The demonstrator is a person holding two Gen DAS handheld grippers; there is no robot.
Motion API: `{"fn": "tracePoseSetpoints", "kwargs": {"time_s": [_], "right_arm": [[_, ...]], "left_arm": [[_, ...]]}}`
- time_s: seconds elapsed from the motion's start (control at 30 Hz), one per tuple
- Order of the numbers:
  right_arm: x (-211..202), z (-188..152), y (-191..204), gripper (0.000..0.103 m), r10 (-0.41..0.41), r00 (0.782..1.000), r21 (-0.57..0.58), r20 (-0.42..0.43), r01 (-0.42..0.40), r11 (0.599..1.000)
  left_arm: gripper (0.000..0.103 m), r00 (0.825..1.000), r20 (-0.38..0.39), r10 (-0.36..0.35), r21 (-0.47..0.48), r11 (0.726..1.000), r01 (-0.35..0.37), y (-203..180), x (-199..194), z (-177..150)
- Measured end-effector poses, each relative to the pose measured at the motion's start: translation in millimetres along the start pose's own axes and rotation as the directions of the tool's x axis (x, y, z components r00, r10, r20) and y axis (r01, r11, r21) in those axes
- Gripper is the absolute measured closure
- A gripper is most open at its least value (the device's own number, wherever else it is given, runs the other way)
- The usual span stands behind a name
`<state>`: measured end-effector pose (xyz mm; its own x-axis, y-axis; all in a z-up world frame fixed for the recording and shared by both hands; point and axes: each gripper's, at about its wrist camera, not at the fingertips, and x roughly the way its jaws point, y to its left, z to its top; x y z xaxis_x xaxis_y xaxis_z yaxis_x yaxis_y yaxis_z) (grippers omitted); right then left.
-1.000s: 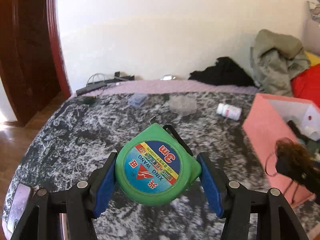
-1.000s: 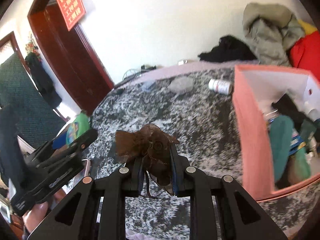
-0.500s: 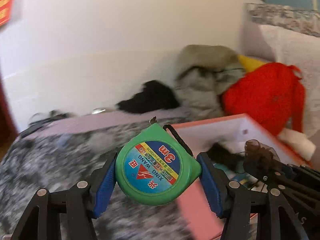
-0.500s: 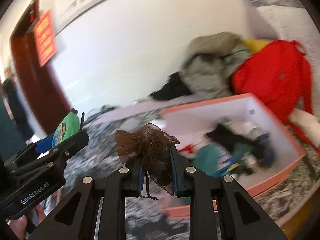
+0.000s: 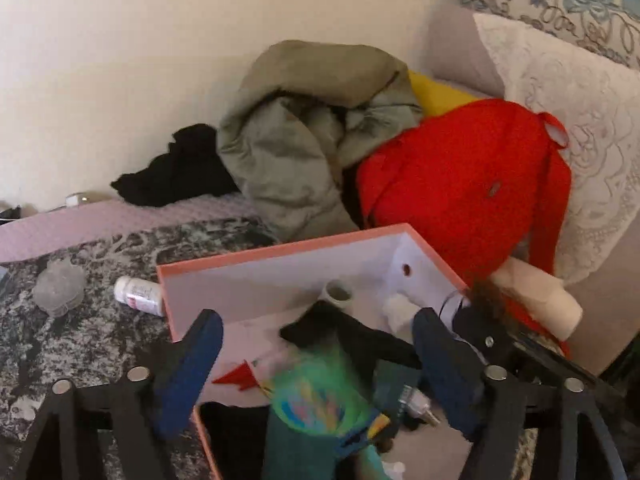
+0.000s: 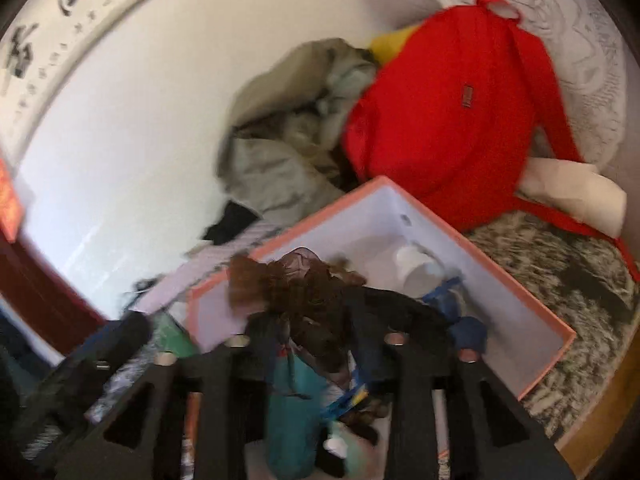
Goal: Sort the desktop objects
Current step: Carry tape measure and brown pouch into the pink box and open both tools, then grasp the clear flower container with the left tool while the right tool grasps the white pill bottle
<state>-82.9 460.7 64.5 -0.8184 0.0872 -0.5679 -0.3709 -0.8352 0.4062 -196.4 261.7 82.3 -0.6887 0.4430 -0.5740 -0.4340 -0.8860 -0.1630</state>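
Pink box is sitting on the mottled grey bed cover. Left gripper jaws are opening; the green tape measure, blurred, is lying clear of the pads above the box. Right gripper jaws are opening around the brown hair tie; contact unclear.

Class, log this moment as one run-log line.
left gripper: jaws opening, tape measure dropping | right gripper: jaws opening, brown bow between | below: pink box
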Motion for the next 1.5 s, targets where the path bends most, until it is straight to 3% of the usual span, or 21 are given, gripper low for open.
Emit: {"fn": "tracePoseSetpoints", "kwargs": {"time_s": [0.03,0.07,0.4,0.6,0.73,0.93,1.07,1.23,1.4,1.5], "right_arm": [[2,0,-1,0.015,-0.026,1.000,0.005,0.003,0.026,1.000],[3,0,-2,0.013,-0.047,0.999,0.009,0.007,0.046,0.999],[-8,-12,26,0.013,-0.030,0.997,-0.051,0.070,0.034,0.998],[2,-33,79,0.012,0.043,0.998,-0.150,0.052,-0.035,0.988],[7,-56,128,0.011,0.105,0.994,-0.244,0.035,-0.093,0.965],[40,-110,216,0.007,0.165,0.984,-0.438,-0.059,-0.174,0.882],[85,-143,263,0.007,0.108,0.983,-0.550,-0.147,-0.172,0.818],[153,-142,294,0.006,-0.010,0.983,-0.602,-0.185,-0.106,0.792],[223,-116,310,0.001,-0.137,0.978,-0.644,-0.158,0.004,0.765],[270,-107,309,0.001,-0.226,0.959,-0.668,-0.171,0.055,0.742]], "left_arm": [[0.020,1.000,0.002,0.001,-0.005,1.000,-0.001,3,-1,0],[0.020,1.000,0.007,0.005,-0.010,1.000,-0.005,7,-2,-1],[0.016,0.993,0.018,0.121,-0.077,0.990,-0.119,71,-33,-13],[0.016,0.963,-0.026,0.268,-0.116,0.956,-0.269,152,-51,-49],[0.016,0.937,-0.080,0.340,-0.189,0.918,-0.349,221,-60,-78],[0.016,0.936,-0.123,0.329,-0.254,0.902,-0.350,302,-49,-110],[0.016,0.948,-0.145,0.285,-0.261,0.913,-0.314,331,-24,-110],[0.016,0.958,-0.163,0.237,-0.214,0.939,-0.269,335,24,-90],[0.016,0.949,-0.220,0.228,-0.160,0.951,-0.265,338,94,-67],[0.016,0.937,-0.259,0.235,-0.111,0.956,-0.271,341,134,-62]]}}
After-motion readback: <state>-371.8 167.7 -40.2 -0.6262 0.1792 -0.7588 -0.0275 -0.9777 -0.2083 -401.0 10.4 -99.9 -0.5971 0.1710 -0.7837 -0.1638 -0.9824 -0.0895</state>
